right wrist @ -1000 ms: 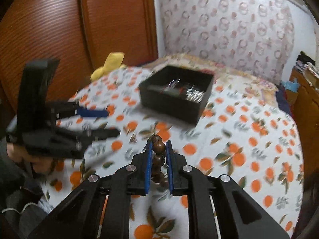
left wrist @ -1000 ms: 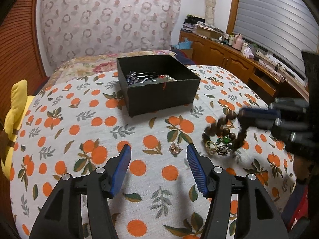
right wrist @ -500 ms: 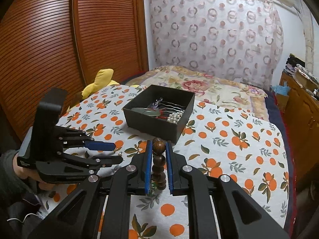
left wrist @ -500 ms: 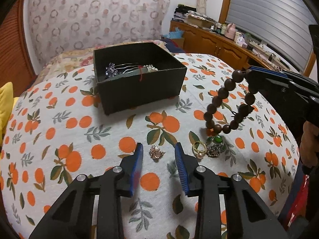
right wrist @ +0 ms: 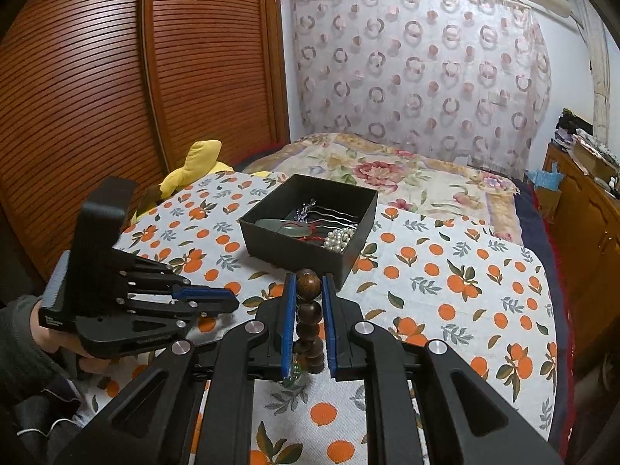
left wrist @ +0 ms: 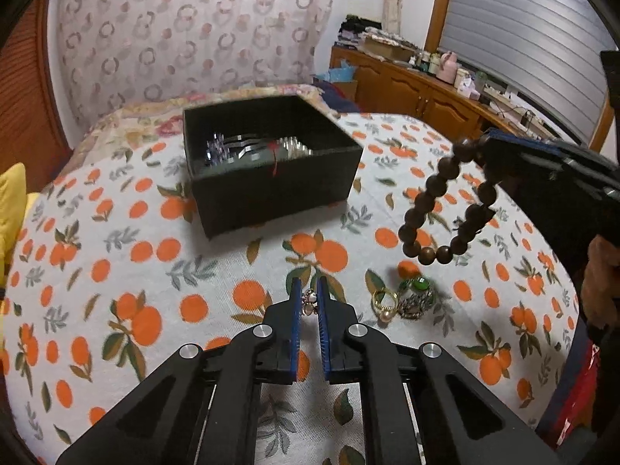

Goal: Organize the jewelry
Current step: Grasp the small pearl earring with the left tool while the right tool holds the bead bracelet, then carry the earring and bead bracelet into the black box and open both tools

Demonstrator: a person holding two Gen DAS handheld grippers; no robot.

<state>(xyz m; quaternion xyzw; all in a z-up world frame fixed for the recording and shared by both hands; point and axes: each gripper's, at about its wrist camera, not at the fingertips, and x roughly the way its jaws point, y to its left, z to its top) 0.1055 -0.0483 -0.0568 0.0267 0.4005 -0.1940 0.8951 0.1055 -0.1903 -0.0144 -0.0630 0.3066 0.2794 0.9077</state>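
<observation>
- Right gripper (right wrist: 306, 290) fingers clamped the dark wooden bead bracelet (left wrist: 445, 201), hanging short of the black open box (left wrist: 271, 166); recommended lifting clear over its rim.
- Left gripper (left wrist: 309, 304) fingers pinched a small pearl-and-gold brooch (left wrist: 309, 305) nearer than the box.

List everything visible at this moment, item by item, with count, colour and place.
bead bracelet: one, dark brown, hanging from the right gripper above the cloth
small brooch: one, gold-pink, between the left gripper's pads
rings: small cluster, gold and green, on the cloth right of the brooch
box: one, black, open, mid-bed
pearls: one cluster, white, inside the box
hairpins: several, silver, inside the box
tablecloth: one, white with oranges
plush toy: one, yellow, by the wardrobe
left gripper: closed on the brooch
right gripper: closed on the bracelet
</observation>
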